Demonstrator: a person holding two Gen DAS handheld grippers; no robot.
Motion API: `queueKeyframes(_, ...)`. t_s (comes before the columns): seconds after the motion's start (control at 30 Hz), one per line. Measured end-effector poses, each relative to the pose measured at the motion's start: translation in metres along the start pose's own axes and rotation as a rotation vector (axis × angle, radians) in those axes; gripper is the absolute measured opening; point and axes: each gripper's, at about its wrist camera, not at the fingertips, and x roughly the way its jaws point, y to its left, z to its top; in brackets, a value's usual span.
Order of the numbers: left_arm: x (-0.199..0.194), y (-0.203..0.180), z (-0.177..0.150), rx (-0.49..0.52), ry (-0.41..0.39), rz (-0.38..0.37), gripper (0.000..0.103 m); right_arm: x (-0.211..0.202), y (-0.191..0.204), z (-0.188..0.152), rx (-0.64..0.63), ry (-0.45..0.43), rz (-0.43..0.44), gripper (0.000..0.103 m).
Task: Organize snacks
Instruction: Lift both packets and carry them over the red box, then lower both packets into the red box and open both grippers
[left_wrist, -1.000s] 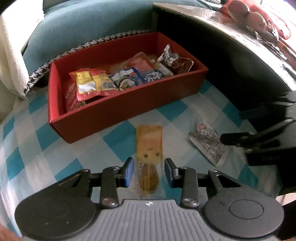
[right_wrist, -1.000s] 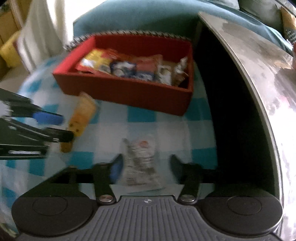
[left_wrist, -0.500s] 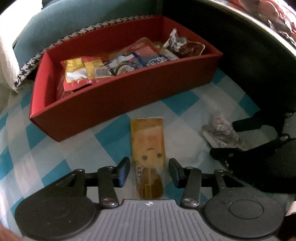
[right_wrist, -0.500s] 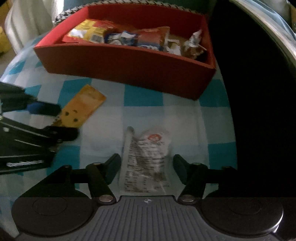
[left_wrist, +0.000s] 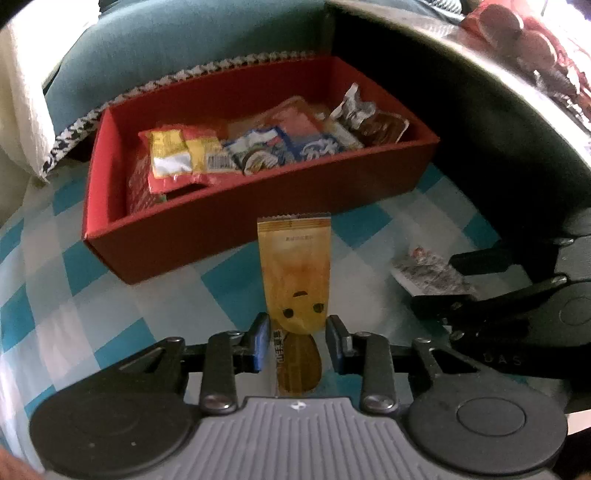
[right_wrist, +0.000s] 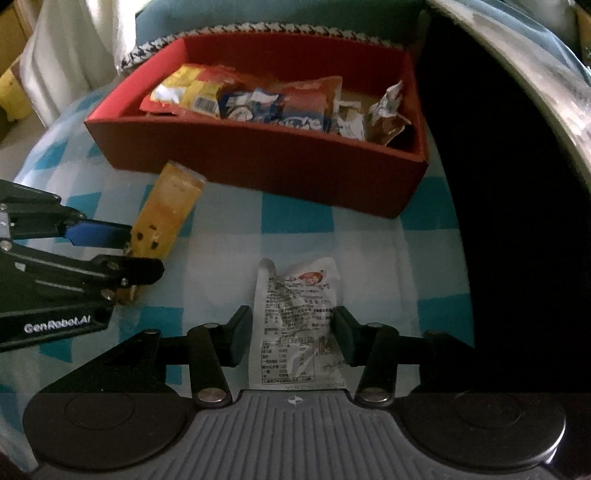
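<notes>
My right gripper is closing on the crinkled white printed snack packet lying on the blue-and-white checked cloth; beyond stands the red cardboard box of snacks.

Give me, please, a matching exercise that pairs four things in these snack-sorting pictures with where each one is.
Things:
1. orange packet
2. white packet
3. red box
4. blue-and-white packet

Places:
A. inside the red box
B. between the right gripper fingers
C. on the checked cloth, beyond both grippers
D. between the left gripper fingers

Pairs: 1-D, 2-B, 3-C, 4-A
</notes>
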Motion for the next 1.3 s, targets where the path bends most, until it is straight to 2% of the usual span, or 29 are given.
queueKeyframes(0.37,-0.027,0.003,0.009,-0.028,-0.080,-0.038,0.027,-0.035,-0.012,0.012,0.078,-0.132,0.022,0.056)
queueKeyframes(0.8,-0.047,0.011,0.024,-0.051,-0.168,-0.042,0.027,-0.055,-0.005,0.038,0.088,-0.232,0.031,0.056)
queueKeyframes(1.13,-0.057,0.022,0.059,-0.093,-0.249,-0.031,0.027,-0.066,-0.007,0.076,0.122,-0.319,0.050,0.056)
queueKeyframes(1.3,-0.049,0.033,0.076,-0.117,-0.260,-0.011,0.027,-0.058,-0.009,0.098,0.134,-0.333,0.052,0.056)
